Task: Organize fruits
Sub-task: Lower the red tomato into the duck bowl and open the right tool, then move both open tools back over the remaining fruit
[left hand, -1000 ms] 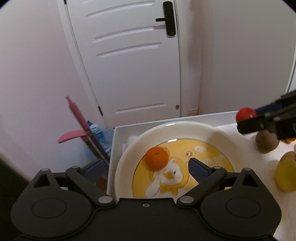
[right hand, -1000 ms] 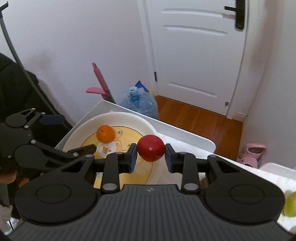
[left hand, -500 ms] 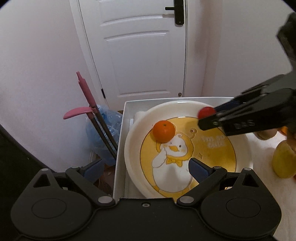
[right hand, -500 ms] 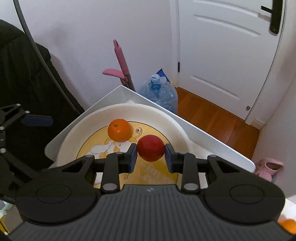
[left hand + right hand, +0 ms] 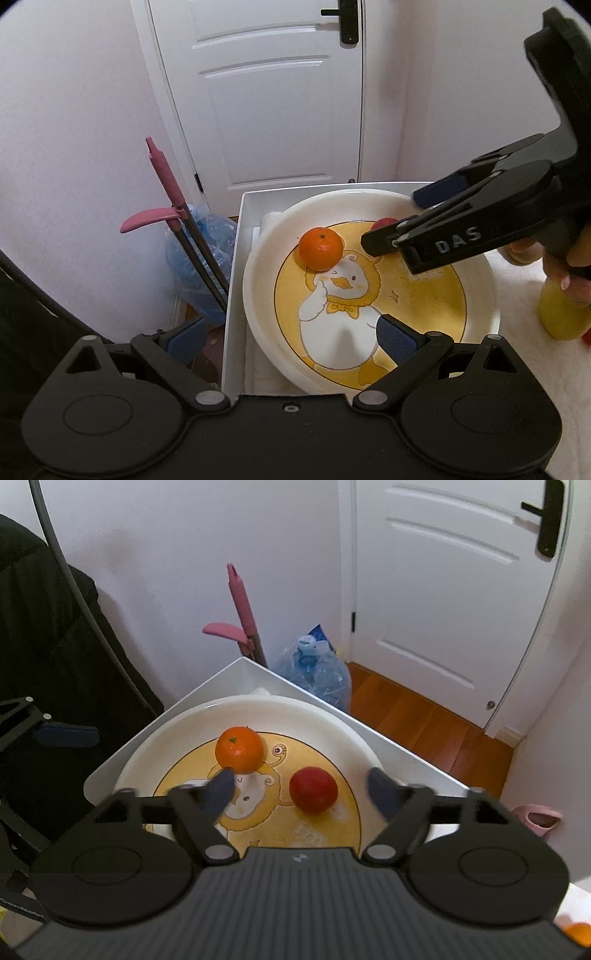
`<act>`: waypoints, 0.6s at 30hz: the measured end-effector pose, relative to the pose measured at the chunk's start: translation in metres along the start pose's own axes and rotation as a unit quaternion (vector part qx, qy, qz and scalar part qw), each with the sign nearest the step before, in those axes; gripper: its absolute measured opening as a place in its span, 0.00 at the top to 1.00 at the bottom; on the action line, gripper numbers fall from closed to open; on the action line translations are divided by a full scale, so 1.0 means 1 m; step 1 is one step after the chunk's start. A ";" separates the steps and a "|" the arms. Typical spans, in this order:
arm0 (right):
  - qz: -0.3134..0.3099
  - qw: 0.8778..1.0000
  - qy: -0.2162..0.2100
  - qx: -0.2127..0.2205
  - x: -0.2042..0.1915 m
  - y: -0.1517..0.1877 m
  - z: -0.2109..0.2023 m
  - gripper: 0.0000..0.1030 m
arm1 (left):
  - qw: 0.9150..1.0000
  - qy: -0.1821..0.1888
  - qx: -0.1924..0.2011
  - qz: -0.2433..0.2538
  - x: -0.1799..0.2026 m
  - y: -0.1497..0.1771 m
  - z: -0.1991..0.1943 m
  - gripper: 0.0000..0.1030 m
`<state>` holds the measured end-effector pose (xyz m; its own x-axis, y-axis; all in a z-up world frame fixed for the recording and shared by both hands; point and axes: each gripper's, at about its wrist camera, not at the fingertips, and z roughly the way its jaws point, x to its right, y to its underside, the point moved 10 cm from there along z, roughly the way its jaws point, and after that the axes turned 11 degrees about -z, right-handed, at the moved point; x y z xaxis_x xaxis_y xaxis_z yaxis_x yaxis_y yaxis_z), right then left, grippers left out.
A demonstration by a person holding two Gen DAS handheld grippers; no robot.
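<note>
your right gripper (image 5: 301,792) gapes wide around the apple (image 5: 313,789) in the plate (image 5: 184,720), near the orange (image 5: 239,748); your left gripper (image 5: 291,338) is wide open, empty.

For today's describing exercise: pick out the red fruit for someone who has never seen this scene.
Find the big white plate with the yellow cartoon duck. Two round fruits sit on it; the red fruit lies between the right gripper's open fingers, smooth and dark red, unlike the orange tangerine.
</note>
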<state>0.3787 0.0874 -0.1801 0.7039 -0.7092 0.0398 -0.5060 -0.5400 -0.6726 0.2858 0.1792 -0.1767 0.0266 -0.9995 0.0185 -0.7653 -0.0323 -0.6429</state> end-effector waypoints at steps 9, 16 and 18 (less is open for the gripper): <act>0.026 0.999 0.022 0.003 0.000 0.000 -0.034 0.03 | 1.000 -0.010 0.014 0.024 0.007 0.001 -0.013 0.03; 0.064 0.996 0.057 0.009 -0.003 0.003 -0.077 0.03 | 0.999 -0.012 0.027 0.021 0.011 -0.001 -0.035 0.03; 0.075 0.995 0.067 0.011 -0.003 0.007 -0.089 0.03 | 1.000 0.008 0.025 0.011 0.015 -0.001 -0.042 0.03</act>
<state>0.3284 0.0454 -0.1187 0.5478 -0.8359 0.0343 -0.5886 -0.4143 -0.6942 0.2601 0.1641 -0.1430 0.0006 -0.9999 0.0160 -0.7327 -0.0113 -0.6805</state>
